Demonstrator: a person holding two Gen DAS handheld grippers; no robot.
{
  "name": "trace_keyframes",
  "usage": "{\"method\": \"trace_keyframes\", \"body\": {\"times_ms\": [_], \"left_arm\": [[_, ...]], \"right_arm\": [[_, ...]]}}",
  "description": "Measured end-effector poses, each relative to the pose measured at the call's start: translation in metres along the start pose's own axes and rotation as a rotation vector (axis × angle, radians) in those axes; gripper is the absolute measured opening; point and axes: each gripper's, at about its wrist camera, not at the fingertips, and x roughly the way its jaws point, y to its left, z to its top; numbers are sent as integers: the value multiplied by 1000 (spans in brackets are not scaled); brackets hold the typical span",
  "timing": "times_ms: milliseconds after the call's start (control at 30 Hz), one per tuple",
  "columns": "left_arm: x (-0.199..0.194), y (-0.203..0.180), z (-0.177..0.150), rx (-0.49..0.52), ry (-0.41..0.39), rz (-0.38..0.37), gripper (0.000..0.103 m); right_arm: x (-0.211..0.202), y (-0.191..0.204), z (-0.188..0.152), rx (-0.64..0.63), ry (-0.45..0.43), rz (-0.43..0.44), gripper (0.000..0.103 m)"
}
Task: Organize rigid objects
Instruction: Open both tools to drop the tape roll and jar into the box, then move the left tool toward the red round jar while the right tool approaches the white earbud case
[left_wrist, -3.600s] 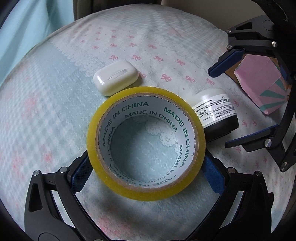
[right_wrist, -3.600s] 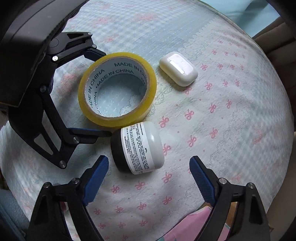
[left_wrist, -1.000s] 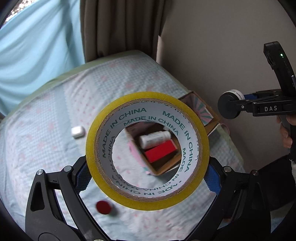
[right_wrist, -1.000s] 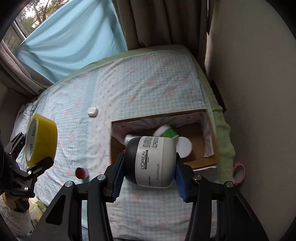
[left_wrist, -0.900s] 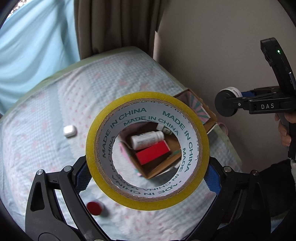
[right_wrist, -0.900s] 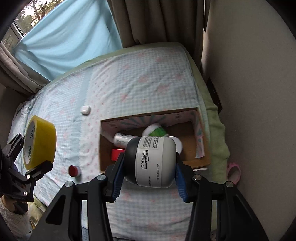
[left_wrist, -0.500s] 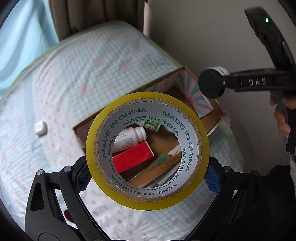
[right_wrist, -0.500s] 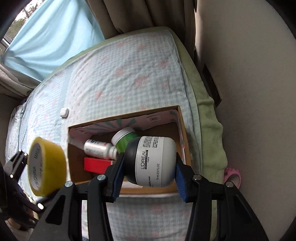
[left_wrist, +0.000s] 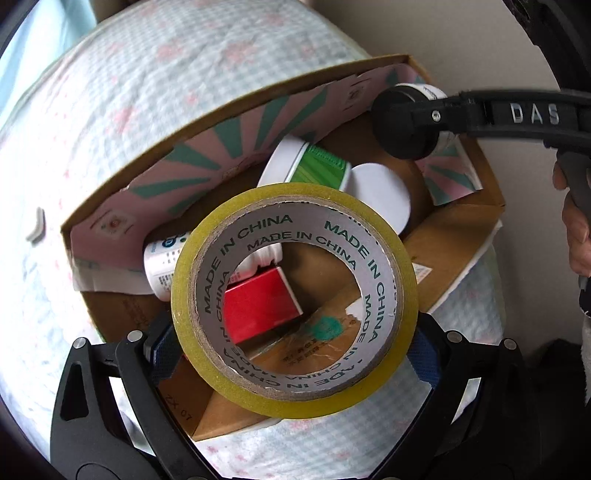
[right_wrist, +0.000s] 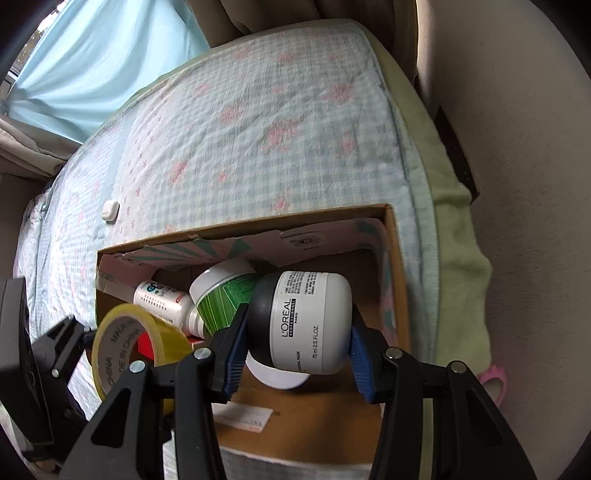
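Checked bedspread (right_wrist: 258, 122) carries the cardboard box (right_wrist: 393, 258) beside a wall; tongs grip tape roll (left_wrist: 295, 295) and jar (right_wrist: 299, 325).

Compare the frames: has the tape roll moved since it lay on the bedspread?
Yes. The tape roll, clamped in the left gripper, has left the bedspread and now hangs over the open cardboard box.

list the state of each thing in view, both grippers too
left gripper: shut on the tape roll, above the box
tape roll: held, hole facing the camera
right gripper: shut on the cream jar, above the box
cream jar: held on its side, lid on
cardboard box: open
white bottle: lying in the box, capped
green jar: tilted in the box
earbud case: closed, on the bed
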Motion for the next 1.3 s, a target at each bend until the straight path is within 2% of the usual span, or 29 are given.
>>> {"method": "trace_keyframes", "body": {"times_ms": [133, 200, 233, 300, 333, 367, 500, 700, 1067, 1300], "left_arm": [[9, -6, 1, 35, 2, 74, 97], [11, -7, -1, 42, 11, 46, 98], [9, -8, -3, 39, 4, 24, 103], [0, -7, -7, 29, -22, 16, 103], [-5, -5, -8, 22, -30, 13, 103], [-8, -3, -11, 12, -33, 13, 103], [-22, 5, -18, -27, -38, 21, 103], [-45, 14, -29, -47, -68, 37, 103], [-90, 25, -48, -82, -141, 55, 103], [-133, 41, -74, -130, -200, 69, 103]], "right_arm": [[9, -4, 4, 26, 12, -6, 45], [12, -6, 5, 46, 20, 2, 45], [13, -8, 5, 55, 29, 6, 46], [12, -10, 6, 88, 48, -8, 66], [8, -10, 6, 100, 37, 26, 80], [2, -9, 5, 108, 14, 57, 103], [-16, -6, 1, 121, -40, 31, 103], [-27, -2, -9, 169, -34, 20, 103], [-64, 17, -20, 149, -71, -41, 103], [-97, 45, -24, 107, -85, -80, 103]]}}
